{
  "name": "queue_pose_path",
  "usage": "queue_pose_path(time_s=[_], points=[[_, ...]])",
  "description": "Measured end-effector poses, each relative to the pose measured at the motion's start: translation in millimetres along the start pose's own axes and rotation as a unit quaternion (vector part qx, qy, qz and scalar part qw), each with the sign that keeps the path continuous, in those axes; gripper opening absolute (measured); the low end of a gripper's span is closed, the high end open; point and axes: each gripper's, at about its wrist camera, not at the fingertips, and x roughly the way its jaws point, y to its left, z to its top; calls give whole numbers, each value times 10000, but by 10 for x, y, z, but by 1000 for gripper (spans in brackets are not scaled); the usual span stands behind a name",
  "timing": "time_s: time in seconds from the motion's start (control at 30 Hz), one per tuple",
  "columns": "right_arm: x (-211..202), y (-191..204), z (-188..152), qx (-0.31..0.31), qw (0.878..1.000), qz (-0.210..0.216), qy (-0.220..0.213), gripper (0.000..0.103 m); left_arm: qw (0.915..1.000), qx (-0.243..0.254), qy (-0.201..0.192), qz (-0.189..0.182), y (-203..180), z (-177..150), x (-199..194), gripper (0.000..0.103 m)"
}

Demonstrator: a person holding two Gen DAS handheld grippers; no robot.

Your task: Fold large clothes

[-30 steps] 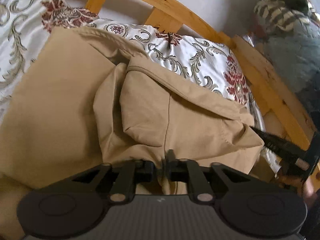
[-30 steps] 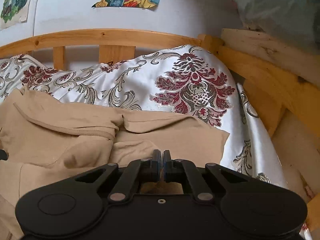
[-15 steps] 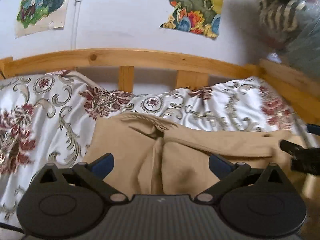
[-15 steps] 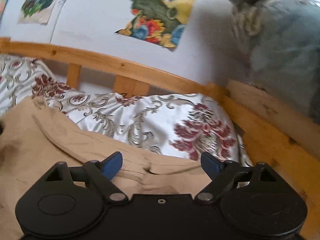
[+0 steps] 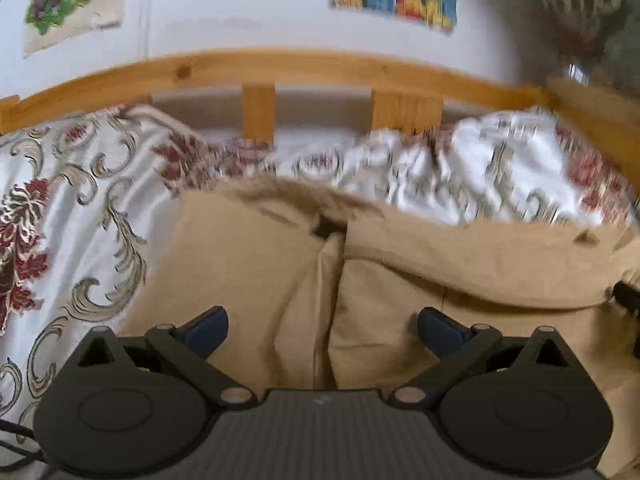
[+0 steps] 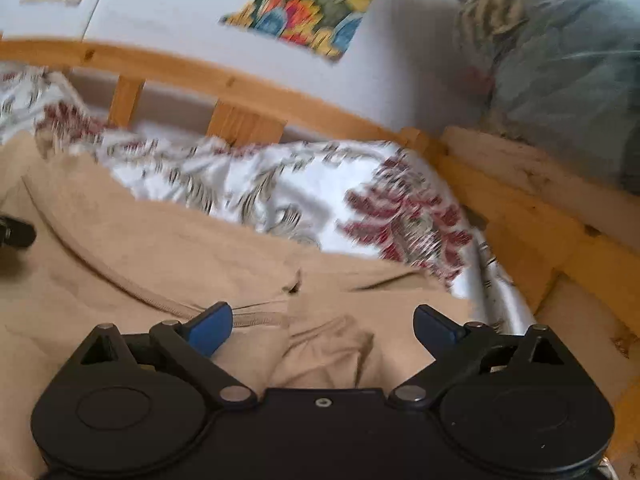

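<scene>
Nearest, the left hand-held gripper [image 5: 322, 330] hangs over the tan garment [image 5: 256, 280], its blue-tipped fingers [image 5: 206, 328] spread wide apart with nothing between them; only bare cloth shows in the gap. To the right, the right hand-held gripper [image 6: 322, 328] is released in the same way, fingers [image 6: 434, 326] parted above the cloth and holding nothing.

The tan garment [image 6: 140, 264] lies on the bed, folded over on itself. A deep vertical crease runs up its middle in the left view, and a stitched band crosses it at a slant towards the right. Its far edge is rumpled, and blurred in both views.

Beyond the garment spreads the white bedspread [image 5: 72, 208] with grey scrolls and dark red flowers, reaching out on the left and far sides [image 6: 320, 200]. Farther still stands the wooden bed rail [image 5: 280, 66] with its short upright slats. Behind it is a pale wall carrying colourful pictures [image 6: 308, 4]. At far right, past the wooden side board, sits a heap of grey-blue bedding [image 6: 560, 60].
</scene>
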Motion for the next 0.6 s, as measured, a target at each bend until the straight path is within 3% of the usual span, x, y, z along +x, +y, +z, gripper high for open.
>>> queue_pose_path(time_s=[0.07,0.2,0.33,0.47,0.6], points=[[-40,10,6,54,10000,-43,2,100,9999,6,-134,-77,10,-19,-50,102],[107,119,-151,-266,9990,94,354,101,9982,366,462,-63,-34,-117,109,102],[117,-48,-99,449,9963,392,619,101,9979,212,570,-240,70,-162,83,102],[-116,-132,-54,509,9970,379,435,102,9960,9,830,-331,150,-133,40,102],[-415,-192,-32,501,9970,496,315,102,9957,222,869,-227,122,-102,-87,102]])
